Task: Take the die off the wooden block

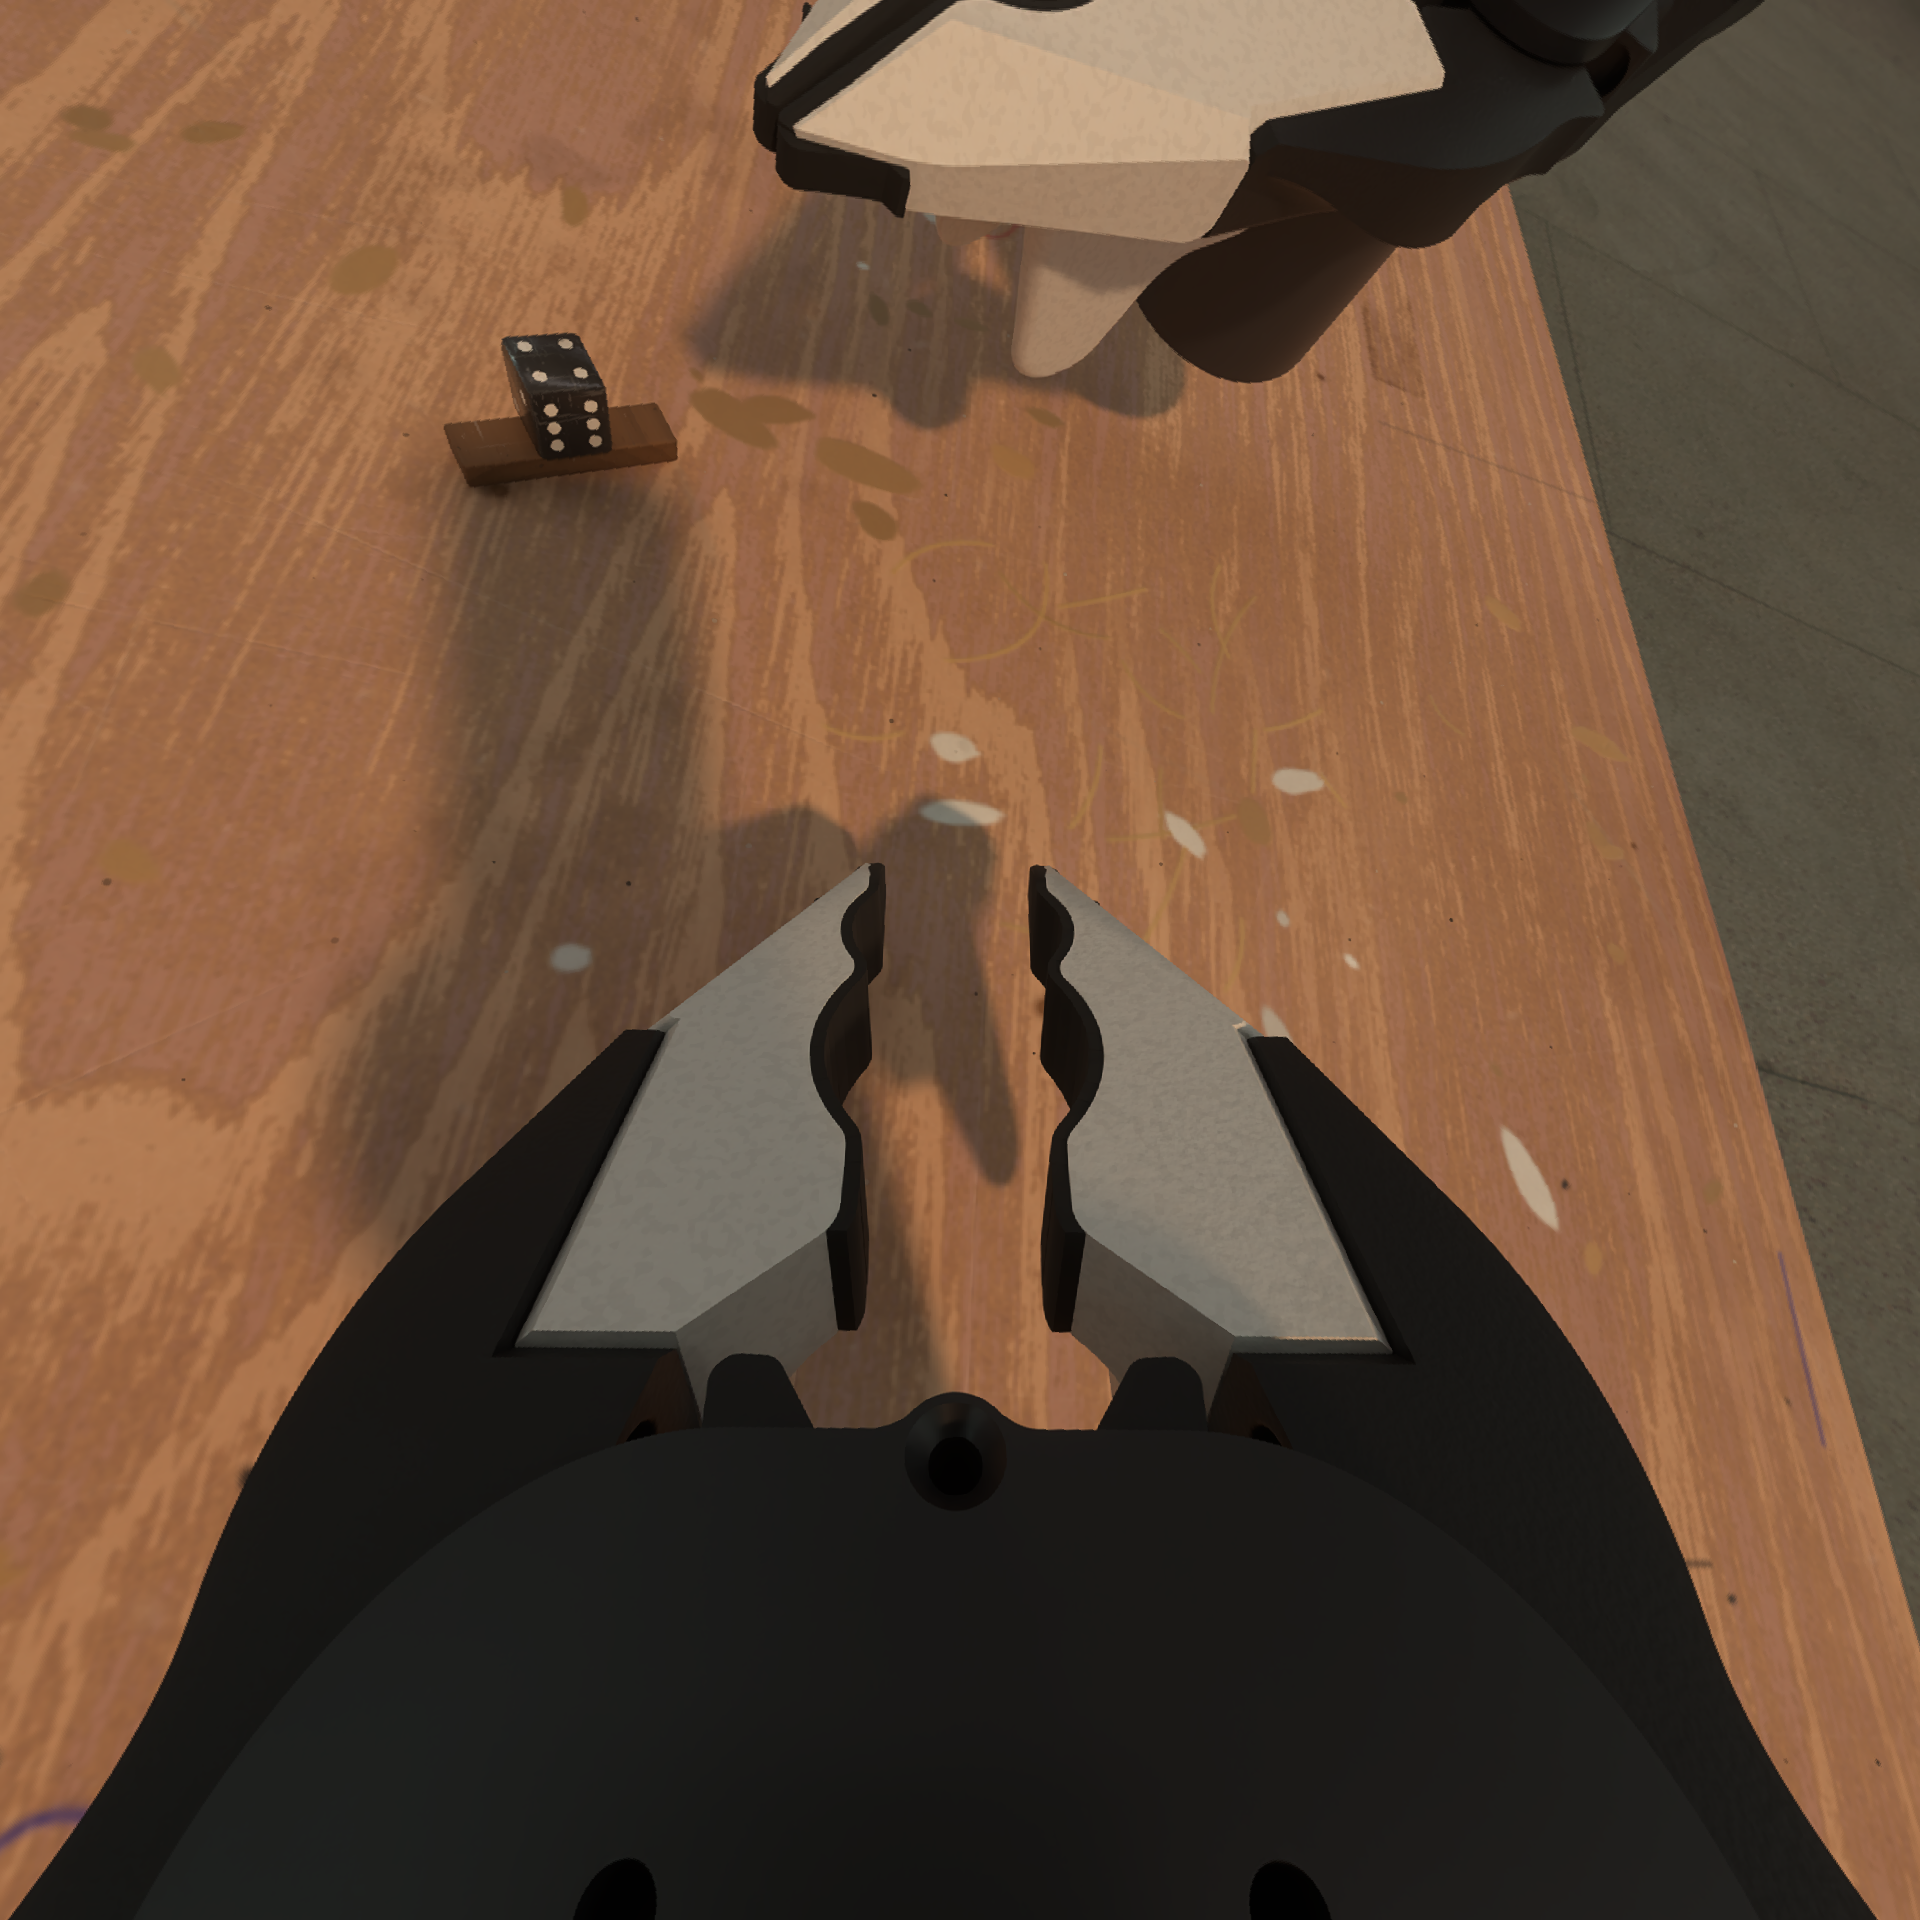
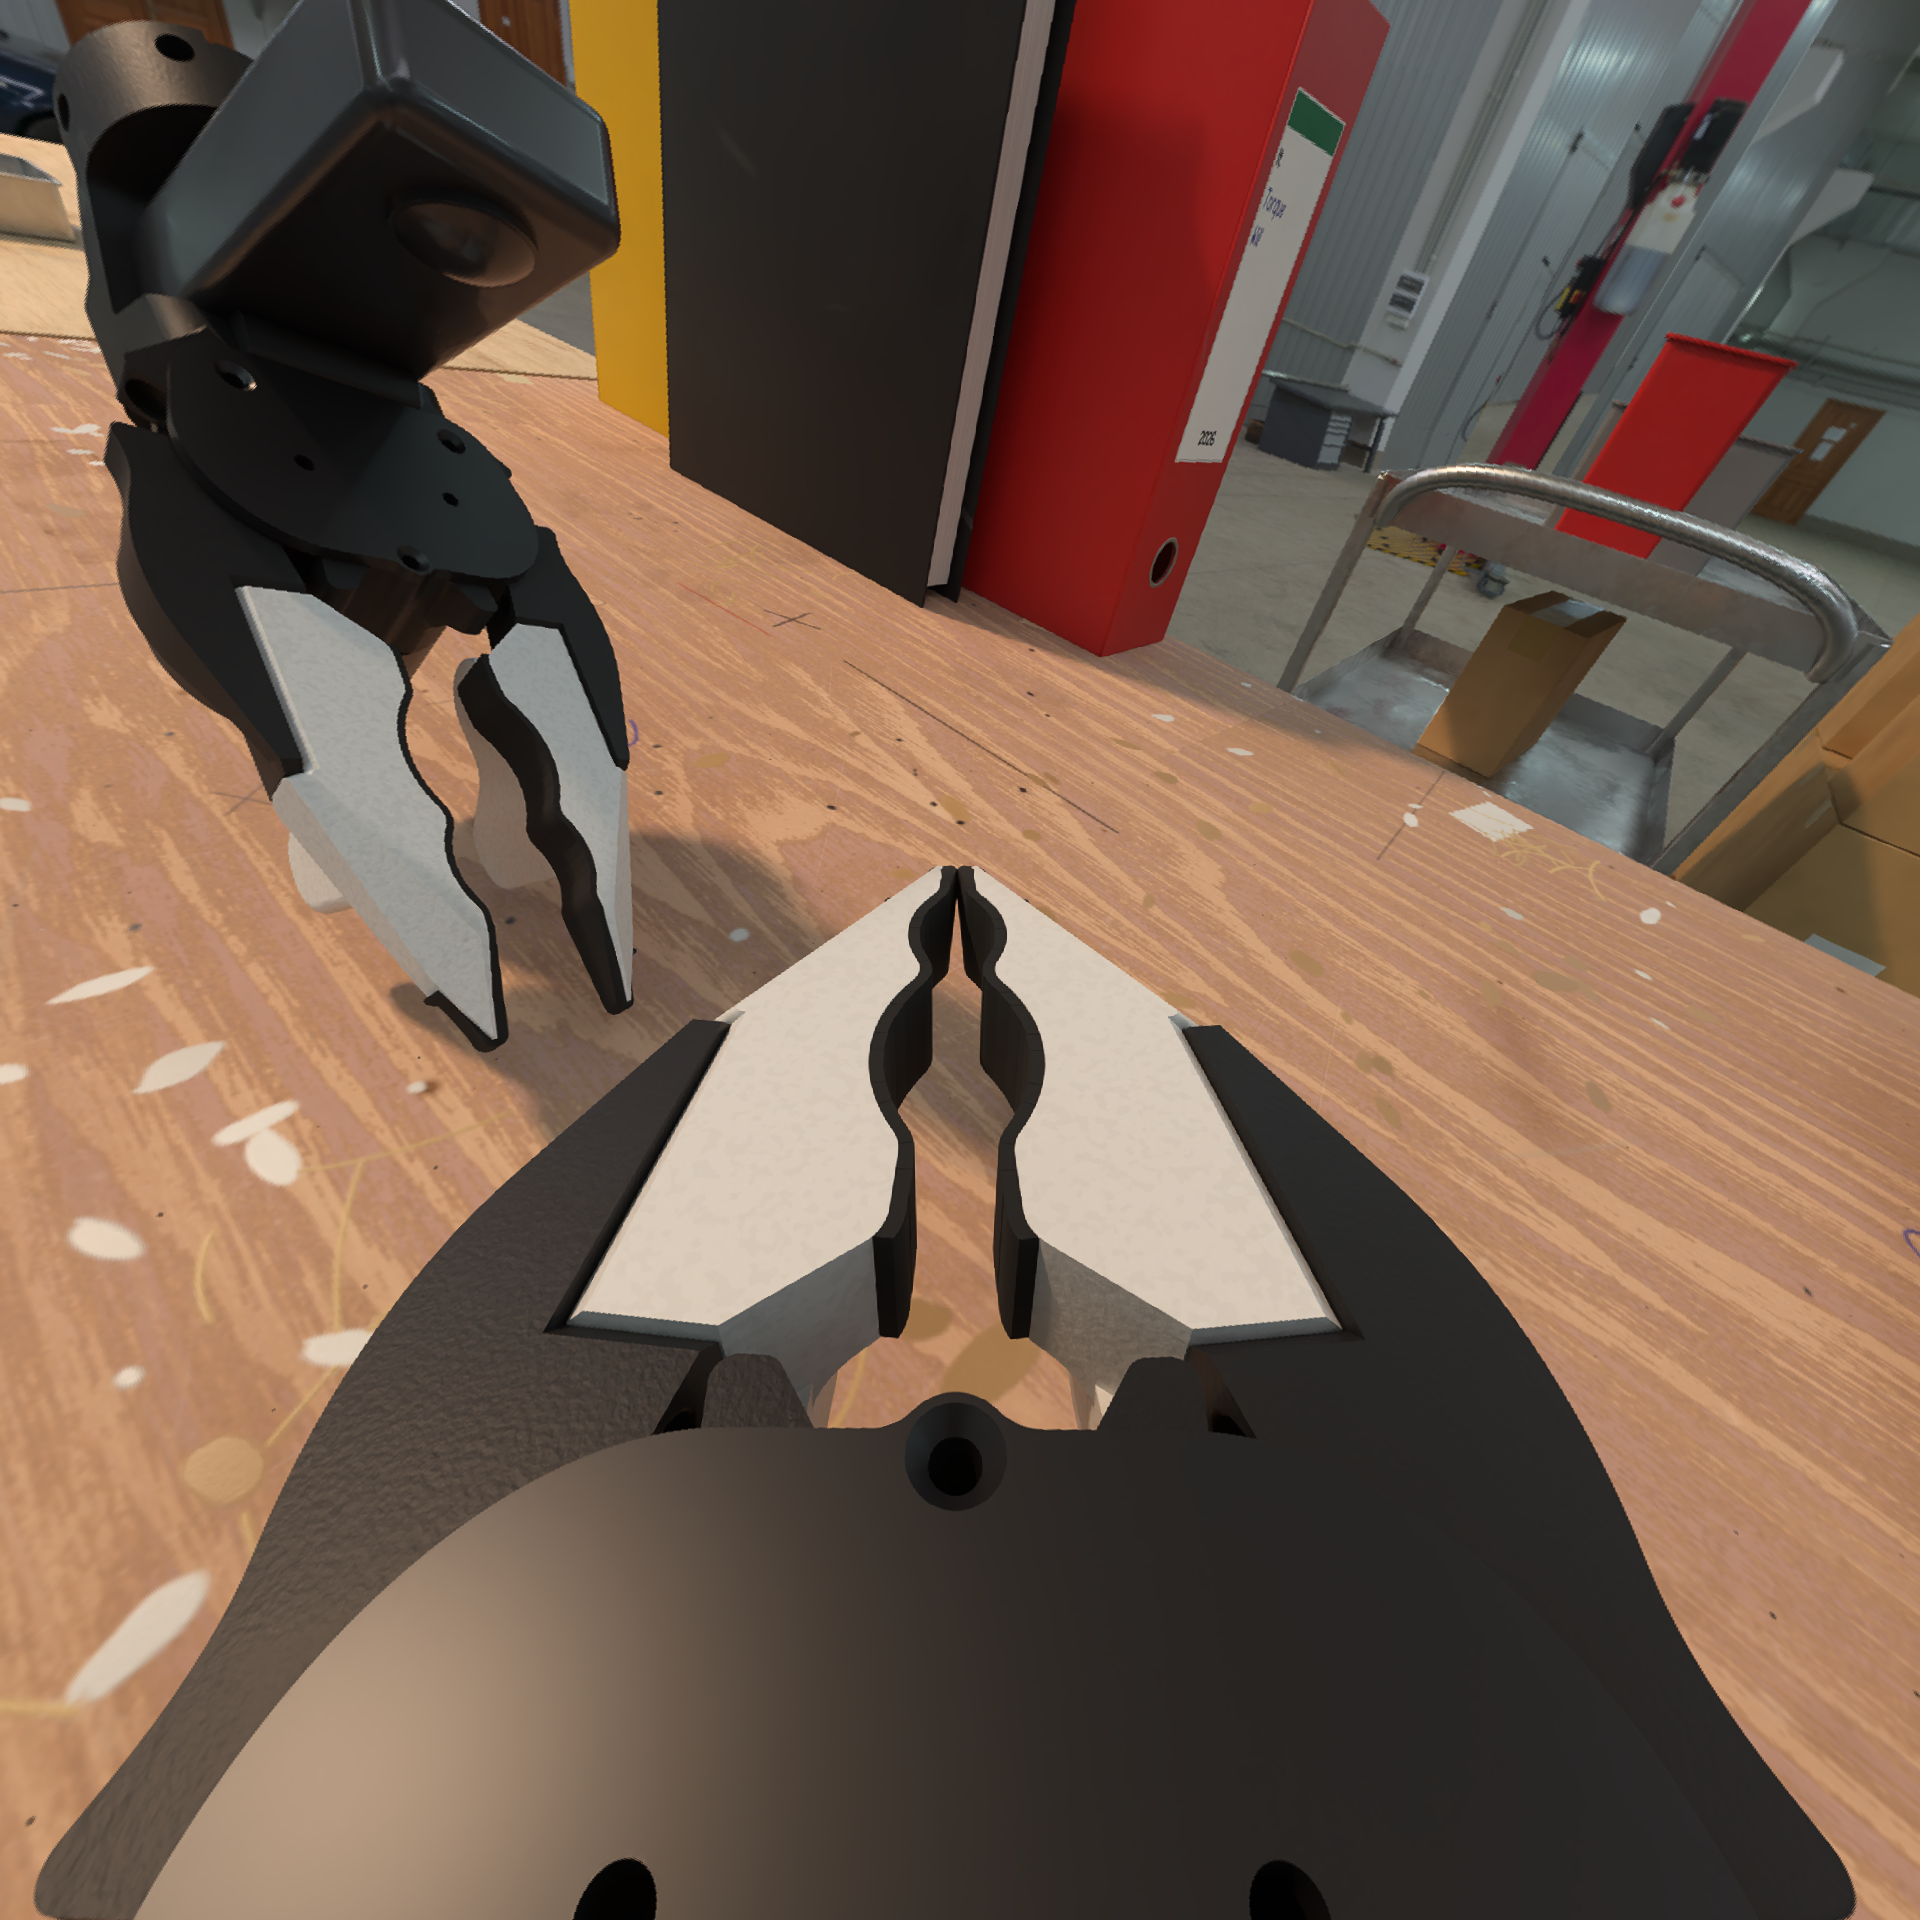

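Note:
In the left wrist view a black die [image 1: 556, 395] with white pips sits on a small flat dark wooden block [image 1: 488, 447] on the table, ahead and to the left. My left gripper [image 1: 956, 878] is open and empty, well short of the die and to its right. My right gripper [image 2: 956, 878] is shut and empty, low over the table; the die is not in its view. The right gripper also shows at the top of the left wrist view [image 1: 1039, 156], right of the die. The left gripper shows in the right wrist view [image 2: 551, 1013], open.
The wooden table [image 1: 312, 831] has paint flecks; its right edge [image 1: 1621, 727] drops to a grey floor. In the right wrist view a yellow, a black [image 2: 831, 291] and a red binder [image 2: 1122, 343] stand at the table's far edge. A metal cart [image 2: 1558, 665] and cardboard boxes stand beyond.

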Controlling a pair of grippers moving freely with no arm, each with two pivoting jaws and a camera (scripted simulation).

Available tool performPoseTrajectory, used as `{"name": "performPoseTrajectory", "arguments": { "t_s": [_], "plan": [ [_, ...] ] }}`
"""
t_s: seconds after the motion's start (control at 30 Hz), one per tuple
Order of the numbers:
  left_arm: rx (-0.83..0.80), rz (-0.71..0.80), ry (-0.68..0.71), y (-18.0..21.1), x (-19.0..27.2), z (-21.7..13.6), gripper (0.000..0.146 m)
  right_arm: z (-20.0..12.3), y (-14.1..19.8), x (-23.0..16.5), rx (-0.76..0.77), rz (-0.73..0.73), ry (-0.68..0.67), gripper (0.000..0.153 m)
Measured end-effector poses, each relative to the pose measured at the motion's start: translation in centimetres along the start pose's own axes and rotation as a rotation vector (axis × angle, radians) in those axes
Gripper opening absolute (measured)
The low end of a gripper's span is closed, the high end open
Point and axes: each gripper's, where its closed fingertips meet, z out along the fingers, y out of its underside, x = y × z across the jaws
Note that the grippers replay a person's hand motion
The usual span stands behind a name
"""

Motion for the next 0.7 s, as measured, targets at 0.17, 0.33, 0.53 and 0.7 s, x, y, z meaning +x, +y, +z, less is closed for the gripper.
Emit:
{"name": "performPoseTrajectory", "arguments": {
  "t_s": [0.17,0.33,0.53,0.7],
  "plan": [
    [-0.001,0.001,-0.001,0.01,0.01,0.02,0.028,0.04,0.04,-0.07,-0.004,-0.008,0.0,0.0],
    [-0.003,0.002,-0.006,0.03,-0.03,0.04,0.028,0.08,0.09,-0.11,-0.007,-0.013,-0.001,0.0],
    [-0.004,0.002,-0.011,0.03,-0.08,0.04,0.031,0.13,0.14,-0.21,-0.012,-0.02,-0.002,0.0],
    [-0.002,-0.003,-0.009,0.02,-0.1,0.02,0.032,0.32,0.35,-0.56,-0.03,-0.046,-0.011,0.0]
  ]
}}
